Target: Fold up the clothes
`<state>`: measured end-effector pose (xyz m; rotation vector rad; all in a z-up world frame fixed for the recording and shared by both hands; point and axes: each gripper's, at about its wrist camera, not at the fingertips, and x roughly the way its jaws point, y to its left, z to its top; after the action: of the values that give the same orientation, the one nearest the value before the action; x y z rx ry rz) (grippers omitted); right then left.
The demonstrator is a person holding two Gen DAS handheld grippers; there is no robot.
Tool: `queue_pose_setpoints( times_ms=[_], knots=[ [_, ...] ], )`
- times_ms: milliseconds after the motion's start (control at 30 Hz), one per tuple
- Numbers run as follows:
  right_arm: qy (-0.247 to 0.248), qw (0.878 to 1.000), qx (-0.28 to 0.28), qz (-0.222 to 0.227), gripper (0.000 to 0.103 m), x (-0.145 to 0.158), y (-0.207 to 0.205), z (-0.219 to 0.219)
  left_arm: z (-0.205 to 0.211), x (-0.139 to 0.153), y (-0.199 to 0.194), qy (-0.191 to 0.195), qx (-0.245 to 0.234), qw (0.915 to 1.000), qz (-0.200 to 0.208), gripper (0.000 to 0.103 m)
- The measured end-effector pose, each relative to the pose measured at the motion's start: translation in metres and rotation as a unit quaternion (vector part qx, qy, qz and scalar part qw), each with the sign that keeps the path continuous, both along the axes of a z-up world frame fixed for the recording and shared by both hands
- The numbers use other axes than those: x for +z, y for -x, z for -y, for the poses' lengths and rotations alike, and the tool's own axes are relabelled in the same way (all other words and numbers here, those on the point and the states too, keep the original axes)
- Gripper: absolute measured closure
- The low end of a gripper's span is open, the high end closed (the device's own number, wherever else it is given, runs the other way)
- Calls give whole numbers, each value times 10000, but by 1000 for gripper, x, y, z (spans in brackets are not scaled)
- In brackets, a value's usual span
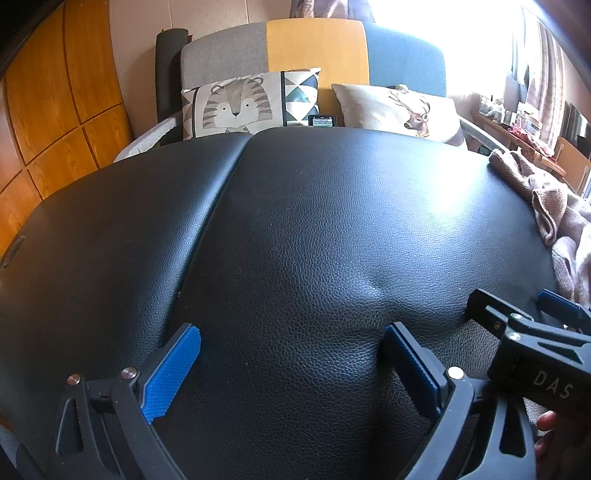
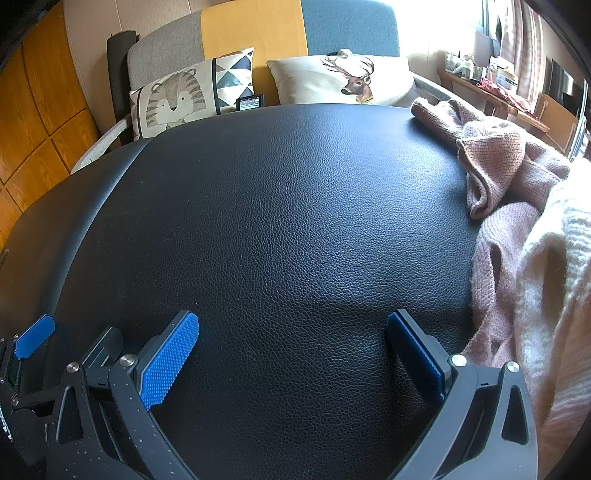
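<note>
fingers of left gripper spread wide, nothing between them; blue dimpled pads on matte black plastic arms, steel pins at the joints. right gripper likewise splayed full width, fingers apart and empty, same blue stippled rubber on angular black frames. both poised above black leather surface: pebbled grain, soft sheen, padded and slightly domed, one stitched seam running diagonally on its left part. shallow dimple in the padding ahead of left gripper. in left wrist view, right gripper just beside on the right, white lettering on its black body; fingertip of a hand at the lower right edge.

clothes heaped at right edge of leather surface, untouched: pink knit sweater, loose open weave, crumpled, one rolled cuff reaching toward far corner; cream fuzzy knit nearer, thick ribbed, partly over the pink one.

beyond far edge: sofa back in grey, mustard and blue cloth panels; tiger cushion with triangle print; pale deer cushion; small dark screen device between them. glossy orange wood panels at left.
</note>
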<state>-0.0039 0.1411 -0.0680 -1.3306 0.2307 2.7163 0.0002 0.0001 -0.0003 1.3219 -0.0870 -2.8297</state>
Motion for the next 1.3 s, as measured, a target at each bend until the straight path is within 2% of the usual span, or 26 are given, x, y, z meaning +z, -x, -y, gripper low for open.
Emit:
queue_pose_setpoints(
  times_ms=[1300],
  knots=[
    [-3, 10000, 9, -4, 0, 1, 0, -2, 2, -5, 2, -4, 4, 10000, -11, 0]
  ],
)
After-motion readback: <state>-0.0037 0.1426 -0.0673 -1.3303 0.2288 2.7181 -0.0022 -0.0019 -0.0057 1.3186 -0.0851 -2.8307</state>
